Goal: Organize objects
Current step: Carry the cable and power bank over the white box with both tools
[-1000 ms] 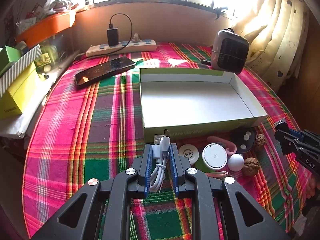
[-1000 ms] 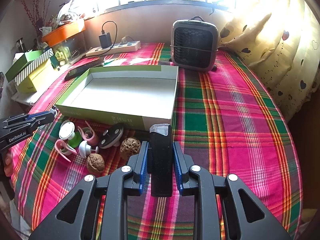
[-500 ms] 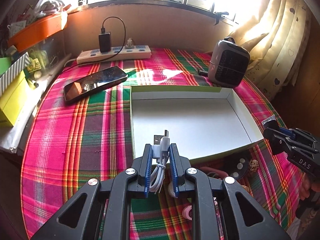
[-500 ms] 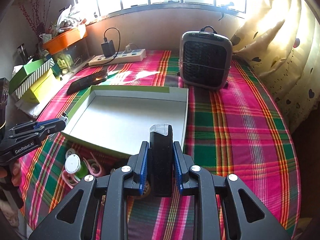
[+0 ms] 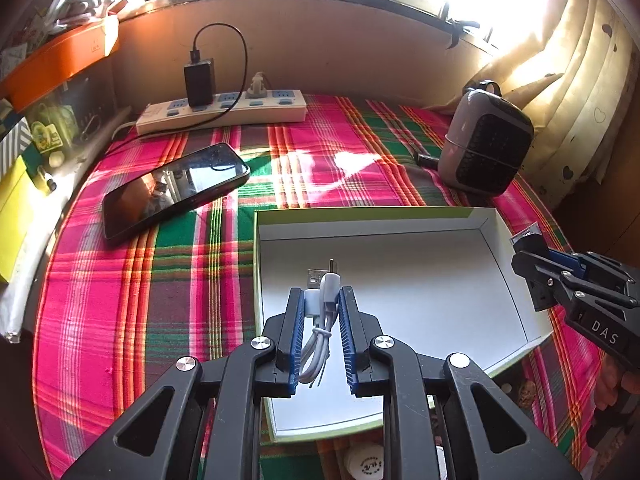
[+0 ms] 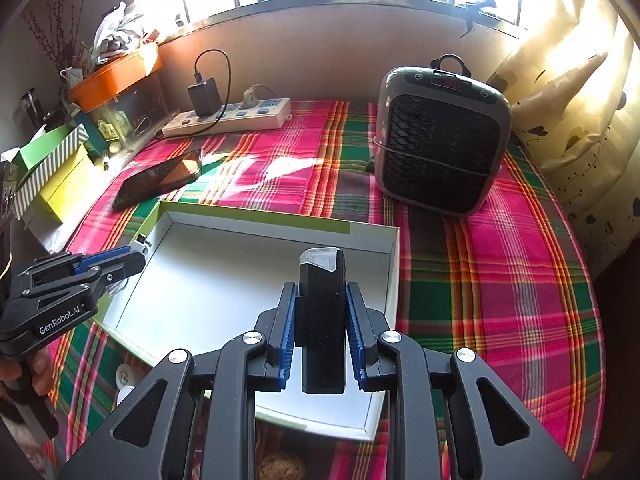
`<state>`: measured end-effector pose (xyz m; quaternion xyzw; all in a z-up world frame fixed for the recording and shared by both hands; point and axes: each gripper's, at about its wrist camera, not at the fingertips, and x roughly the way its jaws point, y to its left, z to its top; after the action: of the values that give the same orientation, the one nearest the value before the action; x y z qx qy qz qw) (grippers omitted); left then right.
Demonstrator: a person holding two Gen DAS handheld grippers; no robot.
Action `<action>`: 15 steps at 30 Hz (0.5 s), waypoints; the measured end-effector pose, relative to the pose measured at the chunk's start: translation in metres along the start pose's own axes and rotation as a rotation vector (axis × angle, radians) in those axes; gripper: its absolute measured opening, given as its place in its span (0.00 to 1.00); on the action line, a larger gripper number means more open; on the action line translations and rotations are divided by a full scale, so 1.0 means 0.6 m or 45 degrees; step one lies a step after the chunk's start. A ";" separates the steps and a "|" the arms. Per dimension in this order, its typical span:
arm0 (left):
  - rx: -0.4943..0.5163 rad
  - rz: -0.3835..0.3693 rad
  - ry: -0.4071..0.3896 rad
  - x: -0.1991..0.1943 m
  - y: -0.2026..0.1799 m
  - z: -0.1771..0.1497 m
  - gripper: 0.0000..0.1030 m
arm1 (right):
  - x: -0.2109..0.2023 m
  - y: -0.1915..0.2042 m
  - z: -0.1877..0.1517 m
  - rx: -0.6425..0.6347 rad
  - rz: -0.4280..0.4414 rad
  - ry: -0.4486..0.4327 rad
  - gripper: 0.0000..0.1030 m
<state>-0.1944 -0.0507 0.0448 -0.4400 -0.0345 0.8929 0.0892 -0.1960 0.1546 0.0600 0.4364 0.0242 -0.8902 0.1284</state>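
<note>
Two grippers, each clamped on one thing. The left gripper point(image 5: 322, 300) pinches a coiled white USB cable point(image 5: 320, 320) between ribbed blue pads, its metal plug poking out past the fingertips. The right gripper point(image 6: 321, 300) is closed tight on a black rectangular device with a clear cap point(image 6: 322, 320), held upright between its pads. Both hang over one shallow cardboard box point(image 5: 420, 288), green outside and plain white inside, rectangular and with nothing lying in it. A second ago both grippers were short of the box, over the small clutter at its near edge; they have since carried forward, so now only one white round disc point(image 5: 366, 466) and one wrinkled walnut point(image 6: 280, 468) peek out below the box's near wall. The grips have not changed.

The box sits on a plaid tablecloth point(image 5: 160, 280) of pink, green and orange. Beyond its left corner lies one glossy black phone point(image 5: 176, 188), flat and at an angle. Further right stands one grey rounded heater point(image 6: 440, 140) with a dark honeycomb grille. At the back wall lies one white power strip point(image 5: 224, 114) with a black charger point(image 5: 199, 82) plugged in, and a cream curtain point(image 6: 568, 100) with small hearts hangs at the right
</note>
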 end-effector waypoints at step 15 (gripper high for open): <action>0.017 0.031 0.070 0.077 0.004 0.033 0.15 | 0.075 -0.013 0.024 0.014 -0.030 0.087 0.24</action>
<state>-0.2379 -0.0439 0.0204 -0.4641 -0.0209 0.8817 0.0823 -0.2355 0.1503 0.0334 0.4670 0.0289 -0.8763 0.1146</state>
